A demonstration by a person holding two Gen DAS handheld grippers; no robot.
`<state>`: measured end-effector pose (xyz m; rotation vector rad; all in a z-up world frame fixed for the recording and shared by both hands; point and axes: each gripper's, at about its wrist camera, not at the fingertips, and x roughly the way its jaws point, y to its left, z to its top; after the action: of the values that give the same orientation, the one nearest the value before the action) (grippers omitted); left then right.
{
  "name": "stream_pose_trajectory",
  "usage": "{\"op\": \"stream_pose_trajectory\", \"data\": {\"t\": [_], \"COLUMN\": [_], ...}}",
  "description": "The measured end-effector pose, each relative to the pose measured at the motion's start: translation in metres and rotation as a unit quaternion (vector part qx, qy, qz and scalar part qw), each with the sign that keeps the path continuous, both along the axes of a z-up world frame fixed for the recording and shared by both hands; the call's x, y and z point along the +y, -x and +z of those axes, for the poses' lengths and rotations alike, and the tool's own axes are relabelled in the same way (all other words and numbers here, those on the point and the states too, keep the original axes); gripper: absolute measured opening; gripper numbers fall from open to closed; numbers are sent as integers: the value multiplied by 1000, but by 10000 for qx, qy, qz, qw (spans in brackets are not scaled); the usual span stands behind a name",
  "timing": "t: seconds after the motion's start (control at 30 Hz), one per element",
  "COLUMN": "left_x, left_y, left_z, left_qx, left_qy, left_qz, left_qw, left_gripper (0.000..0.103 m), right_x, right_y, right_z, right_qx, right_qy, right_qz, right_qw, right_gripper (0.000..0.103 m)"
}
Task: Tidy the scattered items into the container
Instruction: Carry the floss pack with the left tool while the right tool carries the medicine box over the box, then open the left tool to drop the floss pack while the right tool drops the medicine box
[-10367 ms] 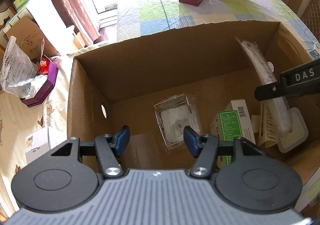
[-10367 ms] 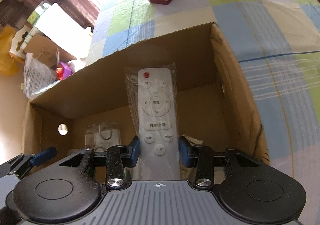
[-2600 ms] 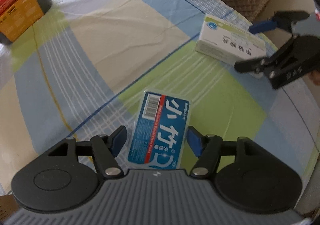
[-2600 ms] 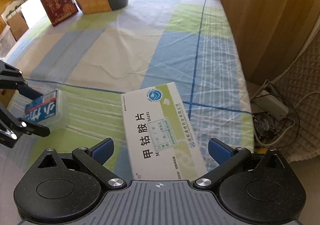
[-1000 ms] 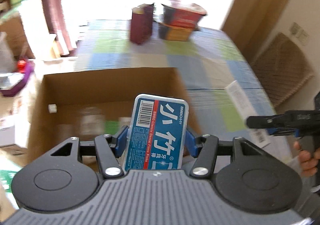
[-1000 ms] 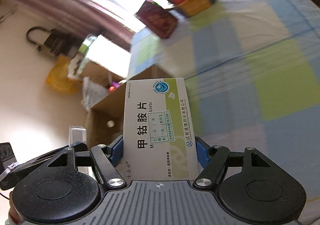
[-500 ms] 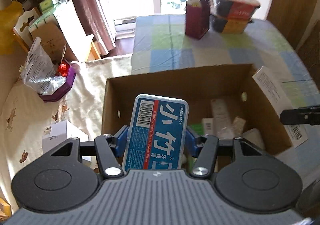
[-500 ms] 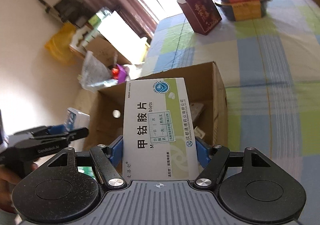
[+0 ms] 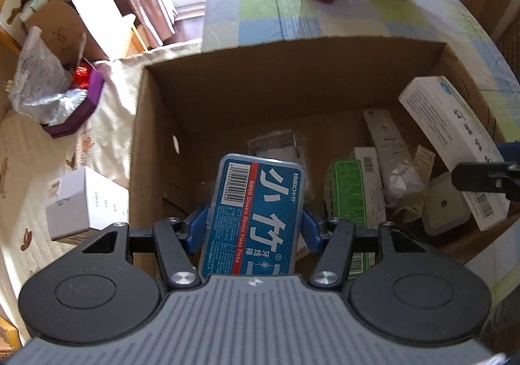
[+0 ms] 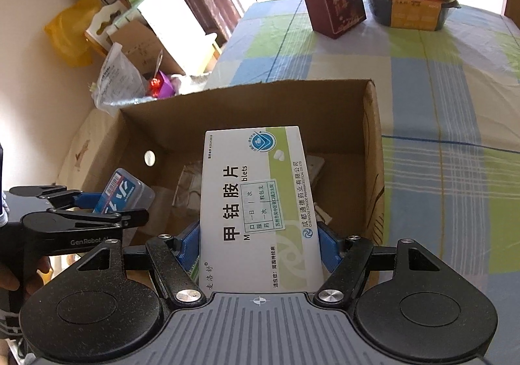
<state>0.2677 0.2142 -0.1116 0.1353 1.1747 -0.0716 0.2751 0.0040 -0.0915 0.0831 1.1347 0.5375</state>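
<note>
Both grippers now lower than 0.5 s ago, over the open cardboard box [image 9: 156,124]: left gripper [image 9: 255,228] clamps the blue floss-pick case [image 9: 256,212], right gripper [image 10: 258,246] clamps the white medicine box [image 10: 256,202]; release looks next.

A cardboard box [image 9: 156,124] fills mid-frame, a remote [image 9: 386,144] lying inside at its right, a table [image 9: 260,7] behind it.

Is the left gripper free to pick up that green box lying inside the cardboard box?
Probably not yet: the left gripper is shut on the blue floss case. The green box lies uncovered below.
</note>
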Motion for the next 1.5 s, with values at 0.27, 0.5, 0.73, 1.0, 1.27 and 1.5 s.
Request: {"op": "stream_pose_trajectory", "data": {"t": [0.27,0.5,0.73,1.0,1.27,1.5], "left_x": [3,4,2,5,1,0], "left_y": [4,4,-1,-8,-8,-6], "left_z": [-7,-6,-7,-9,-11,-9], "left_qx": [37,21,-23,-57,-97,-128], "left_qy": [-19,-113,-294,-333,-382,-423], "left_qz": [9,5,-90,-70,-111,-129], "left_qw": [10000,9999,9995,9994,9992,9989], "left_gripper": [65,68,71,73,77,82], "right_x": [5,13,18,23,27,24], "right_y": [0,1,-2,-7,-7,4], "right_z": [-5,-9,-14,-15,-11,-4], "right_qx": [-114,-233,-224,-458,-986,-933], "right_qy": [241,518,713,894,886,978], "right_qz": [90,118,-127,-479,-603,-398], "right_qw": [9996,9983,9971,9938,9893,9900], "right_gripper": [74,74,74,74,102,102]}}
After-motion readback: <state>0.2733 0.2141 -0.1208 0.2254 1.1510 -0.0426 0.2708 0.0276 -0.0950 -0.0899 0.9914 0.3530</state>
